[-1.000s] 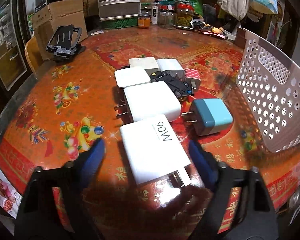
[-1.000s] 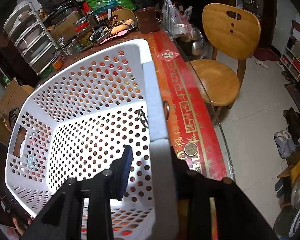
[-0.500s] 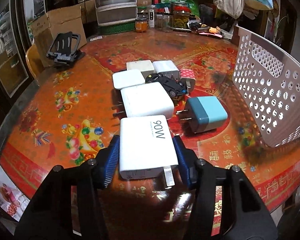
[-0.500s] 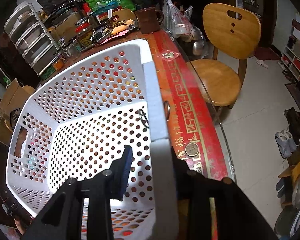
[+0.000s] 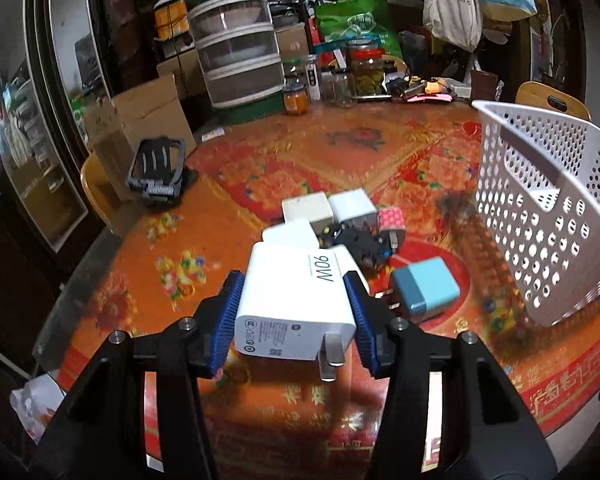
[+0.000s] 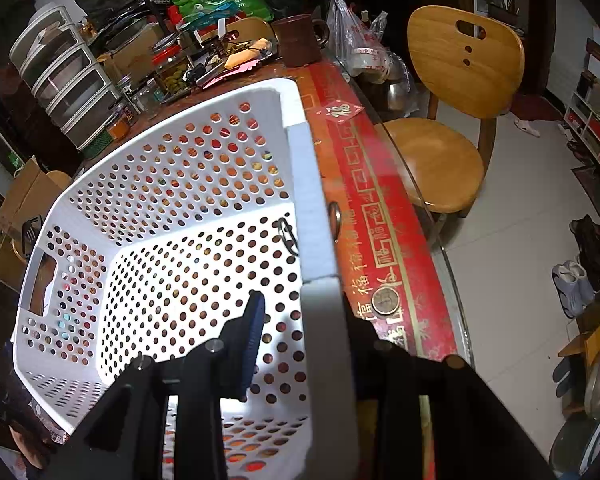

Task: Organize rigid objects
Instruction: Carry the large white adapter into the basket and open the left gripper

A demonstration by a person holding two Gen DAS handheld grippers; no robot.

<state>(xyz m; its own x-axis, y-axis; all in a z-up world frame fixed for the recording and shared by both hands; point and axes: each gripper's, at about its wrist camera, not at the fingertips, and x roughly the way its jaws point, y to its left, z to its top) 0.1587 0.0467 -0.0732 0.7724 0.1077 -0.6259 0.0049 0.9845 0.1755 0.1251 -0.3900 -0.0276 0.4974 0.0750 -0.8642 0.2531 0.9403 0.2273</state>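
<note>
1. In the left wrist view, the left gripper (image 5: 296, 320) is closed tight on the big white charger (image 5: 296, 300). A blue pad presses on each side of it.
2. The charger sits in the lower middle of the frame. It says "90W" on top, and its metal prongs point down toward the camera. It looks lifted off the red table (image 5: 260, 160).
3. Just behind it, in the middle of the frame, the other plugs lie close together: two white chargers (image 5: 290, 234), a cream cube (image 5: 306, 208), a white cube (image 5: 352, 206), a pink dotted plug (image 5: 392, 220) and a small black toy car (image 5: 364, 246).
4. A blue charger (image 5: 426, 294) lies on the table to the right of the held one, near the white basket (image 5: 540, 208).
5. The basket fills the right side of that frame. It has lots of round holes.
6. A black stand (image 5: 158, 172) sits on the table at the left, well apart from the plugs.
7. In the right wrist view, the right gripper (image 6: 300, 344) is pinched shut on the basket (image 6: 172, 208) wall, one finger (image 6: 248, 344) inside and one outside.
8. Nothing lies in the part of the basket that shows.
9. A coin (image 6: 385, 300) lies on the red table edge beside the basket, right of the middle.
10. A wooden chair (image 6: 448, 100) stands at the upper right.
</note>
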